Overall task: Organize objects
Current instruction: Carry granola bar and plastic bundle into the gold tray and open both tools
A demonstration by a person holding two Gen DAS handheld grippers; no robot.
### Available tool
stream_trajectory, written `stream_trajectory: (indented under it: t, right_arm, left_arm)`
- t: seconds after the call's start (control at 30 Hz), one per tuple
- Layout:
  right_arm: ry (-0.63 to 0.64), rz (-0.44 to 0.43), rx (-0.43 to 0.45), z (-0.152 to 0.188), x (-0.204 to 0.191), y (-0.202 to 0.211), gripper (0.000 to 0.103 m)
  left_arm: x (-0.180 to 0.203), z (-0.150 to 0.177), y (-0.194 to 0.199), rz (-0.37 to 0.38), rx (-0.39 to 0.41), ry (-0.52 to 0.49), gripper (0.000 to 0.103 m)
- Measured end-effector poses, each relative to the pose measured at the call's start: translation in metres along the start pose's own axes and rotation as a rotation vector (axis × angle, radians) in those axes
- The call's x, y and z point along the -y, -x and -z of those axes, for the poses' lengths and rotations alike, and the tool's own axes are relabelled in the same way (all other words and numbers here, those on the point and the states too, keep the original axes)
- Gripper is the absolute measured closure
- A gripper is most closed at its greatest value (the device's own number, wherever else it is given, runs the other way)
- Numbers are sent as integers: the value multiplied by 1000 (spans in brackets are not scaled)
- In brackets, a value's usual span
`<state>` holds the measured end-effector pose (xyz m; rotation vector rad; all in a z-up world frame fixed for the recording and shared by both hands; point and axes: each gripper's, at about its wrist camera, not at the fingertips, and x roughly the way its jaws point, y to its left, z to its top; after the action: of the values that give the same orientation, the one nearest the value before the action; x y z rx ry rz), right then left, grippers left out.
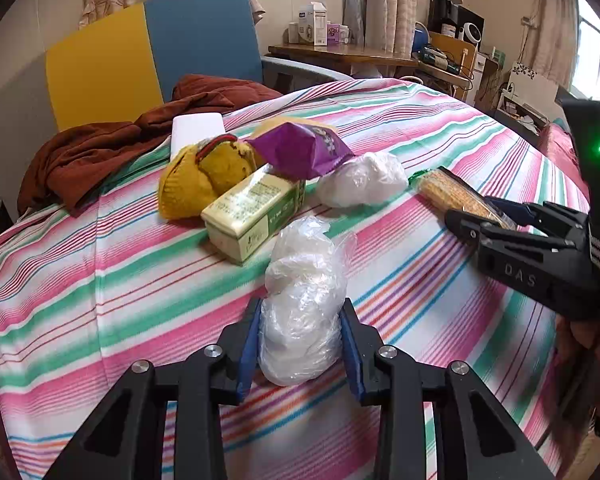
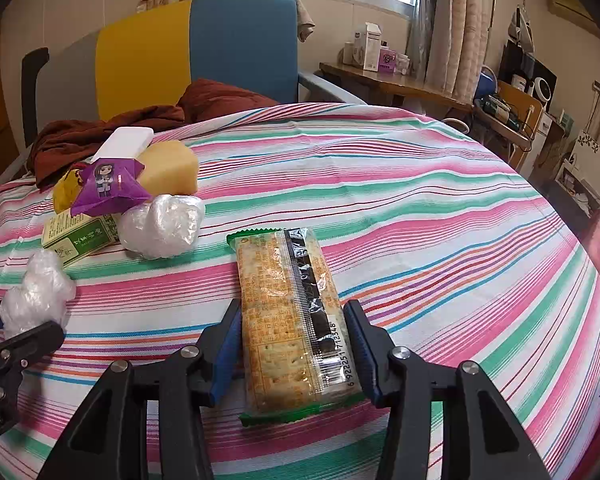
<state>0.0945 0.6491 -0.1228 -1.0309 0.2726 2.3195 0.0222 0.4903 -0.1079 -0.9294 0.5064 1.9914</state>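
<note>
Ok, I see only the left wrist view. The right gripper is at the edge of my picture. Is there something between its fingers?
Observer: Yes. A cracker pack lies lengthwise in the right gripper, and both blue pads seem to touch its sides.
Operator: Is the pack lifted?
Observer: It looks not. Its green near end rests on the striped bedsheet.
Operator: What is the yellowish thing behind the purple packet?
Observer: A pale yellow sponge block, just behind the purple packet.
</note>
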Motion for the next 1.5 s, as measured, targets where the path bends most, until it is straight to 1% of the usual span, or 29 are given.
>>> stream_trajectory:
  t: [0.13, 0.27, 0.33, 0.53, 0.73, 0.87, 0.97, 1.03, 1.13, 1.2, 1.3, 1.37, 1.5]
  right_arm:
    - [0, -3, 6, 0, 0, 1, 54]
    - [12, 18, 15, 0, -2, 4, 54]
    - [24, 36, 30, 0, -5, 7, 54]
    - [97, 93, 97, 4, -24, 23, 54]
    - [142, 104, 124, 10, -37, 33, 54]
    - [163, 88, 119, 17, -45, 39, 54]
    - [161, 63, 113, 23, -52, 47, 54]
    - [140, 39, 109, 27, -55, 54, 54]
    - [75, -40, 90, 37, -60, 66, 54]
    - [38, -85, 70, 43, -66, 71, 54]
    - [12, -133, 66, 52, -79, 84, 54]
    - [-2, -168, 60, 55, -87, 91, 54]
    - [-31, -245, 42, 60, -103, 103, 54]
  left_arm:
    - [3, 9, 8, -22, 22, -6, 66]
    - [1, 16, 19, -50, 57, 8, 67]
    - [-4, 20, 24, -62, 64, 30, 66]
    - [-27, 35, 36, -60, 80, 141, 66]
    - [-40, 53, 50, -54, 86, 204, 67]
    - [-43, 65, 56, -51, 86, 218, 67]
    - [-44, 74, 63, -43, 91, 220, 67]
    - [-47, 80, 67, -19, 95, 229, 67]
    - [-53, 88, 74, 33, 105, 259, 67]
    - [-55, 95, 80, 55, 114, 259, 67]
    - [-49, 101, 88, 36, 118, 213, 67]
    - [-47, 106, 94, 31, 116, 200, 67]
    - [-54, 117, 110, 57, 121, 245, 67]
